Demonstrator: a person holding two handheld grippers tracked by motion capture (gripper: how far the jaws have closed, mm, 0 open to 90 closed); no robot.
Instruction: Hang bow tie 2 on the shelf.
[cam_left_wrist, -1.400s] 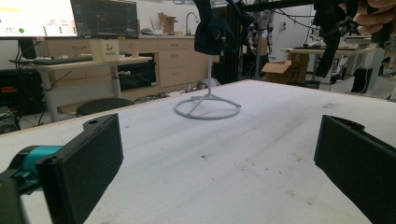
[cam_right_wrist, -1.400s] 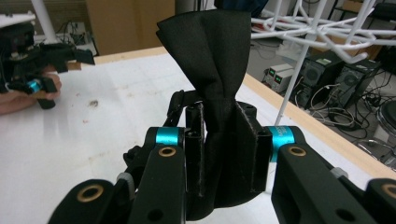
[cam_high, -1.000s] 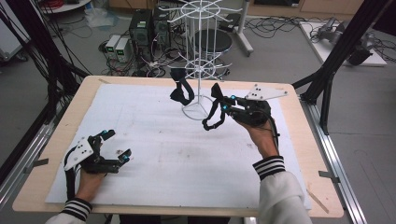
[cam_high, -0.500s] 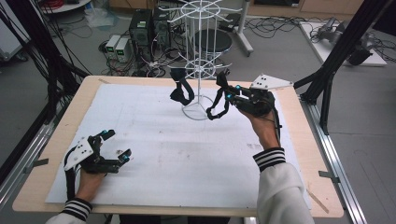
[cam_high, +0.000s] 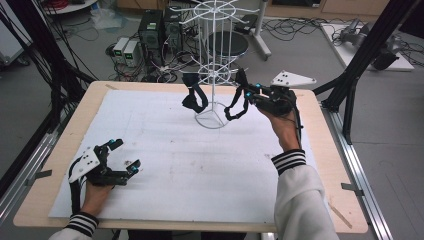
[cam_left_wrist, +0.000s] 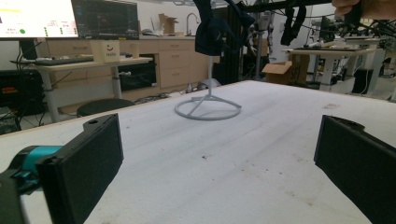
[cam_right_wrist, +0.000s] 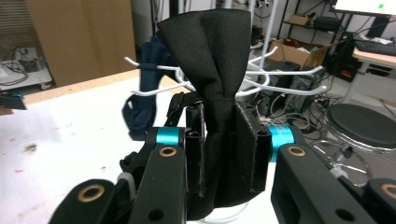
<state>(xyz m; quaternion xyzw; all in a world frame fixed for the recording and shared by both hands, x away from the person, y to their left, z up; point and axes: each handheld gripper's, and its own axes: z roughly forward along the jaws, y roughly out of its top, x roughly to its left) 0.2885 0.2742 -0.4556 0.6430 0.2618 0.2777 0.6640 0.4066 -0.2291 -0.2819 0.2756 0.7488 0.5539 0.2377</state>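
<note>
A white wire rack (cam_high: 213, 75) stands at the far middle of the table on a ring base (cam_left_wrist: 208, 110). A dark blue bow tie (cam_high: 194, 98) hangs from a hook on its left side, also seen as the navy bow tie (cam_right_wrist: 144, 109) behind the hooks (cam_right_wrist: 280, 74). My right gripper (cam_high: 248, 93) is held up just right of the rack, shut on a black bow tie (cam_right_wrist: 219, 70) whose strap (cam_high: 235, 109) dangles below. My left gripper (cam_high: 125, 155) rests open on the mat at the near left, its jaws wide apart around bare mat (cam_left_wrist: 219, 172).
A white mat (cam_high: 190, 165) covers most of the wooden table (cam_high: 330, 200). Beyond the far edge are computer cases (cam_high: 150, 30), cables and a black stool (cam_high: 227, 44). Black frame posts (cam_high: 367, 55) rise at the right and left.
My right gripper has lifted the black bow tie and carried it farther back, closer to the rack's hooks. The left gripper has stayed put.
</note>
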